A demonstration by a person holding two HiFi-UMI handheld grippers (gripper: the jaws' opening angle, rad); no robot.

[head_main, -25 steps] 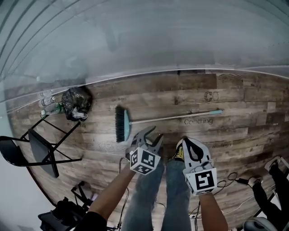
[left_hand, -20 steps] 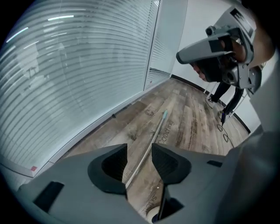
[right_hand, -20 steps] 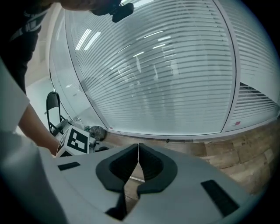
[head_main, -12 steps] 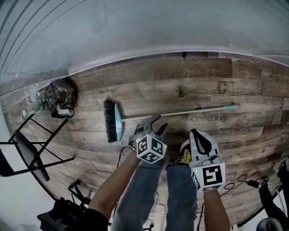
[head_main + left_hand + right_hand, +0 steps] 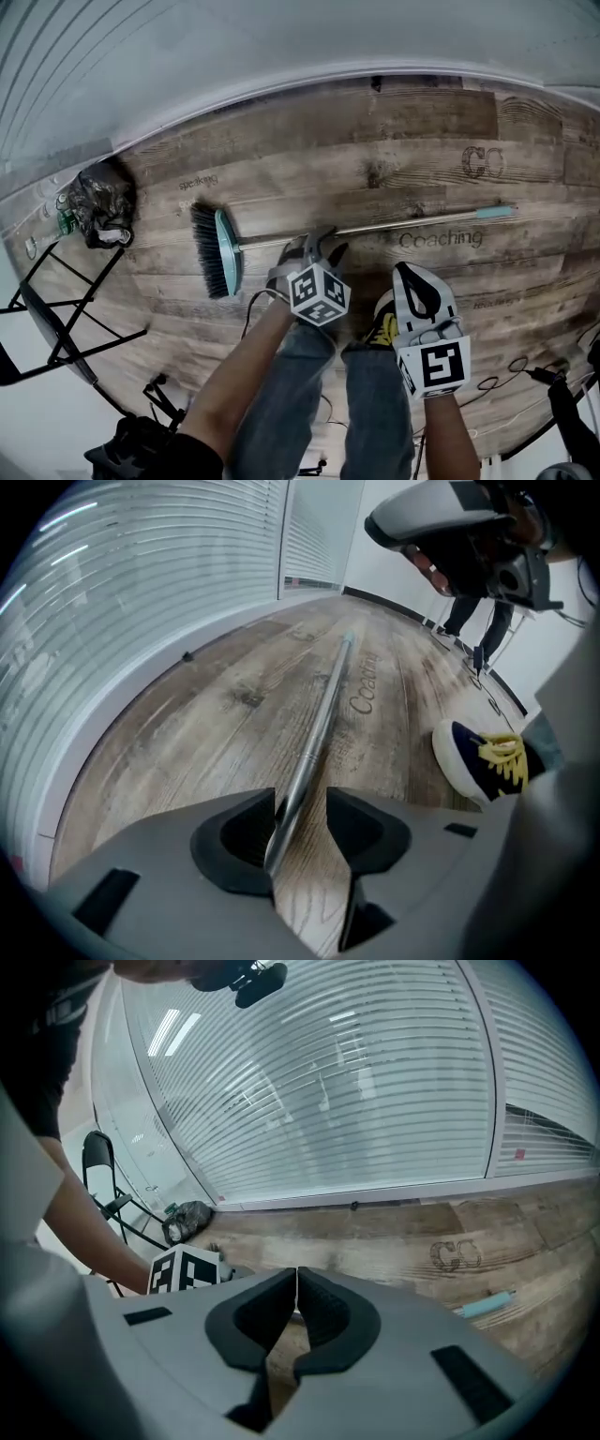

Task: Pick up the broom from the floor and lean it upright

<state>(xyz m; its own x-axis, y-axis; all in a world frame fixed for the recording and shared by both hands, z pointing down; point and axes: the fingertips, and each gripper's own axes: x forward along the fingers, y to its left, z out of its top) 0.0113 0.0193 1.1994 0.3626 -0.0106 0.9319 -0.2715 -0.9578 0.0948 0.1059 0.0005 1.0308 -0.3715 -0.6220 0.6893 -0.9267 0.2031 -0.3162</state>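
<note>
Reach-to-grasp step: the left gripper (image 5: 317,246), its jaws just widened and apart, straddles the handle of the teal-headed, metal-handled broom (image 5: 394,226) lying on the wood-plank floor (image 5: 422,131) beneath it. The right gripper (image 5: 417,281) hangs alongside, closed and empty. Next, the left jaws should squeeze the handle.

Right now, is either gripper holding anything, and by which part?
Nothing is held yet. The left gripper, whose jaws have just been opening, straddles the teal broom's silver metal handle without clamping; the right gripper is shut, empty.
</note>
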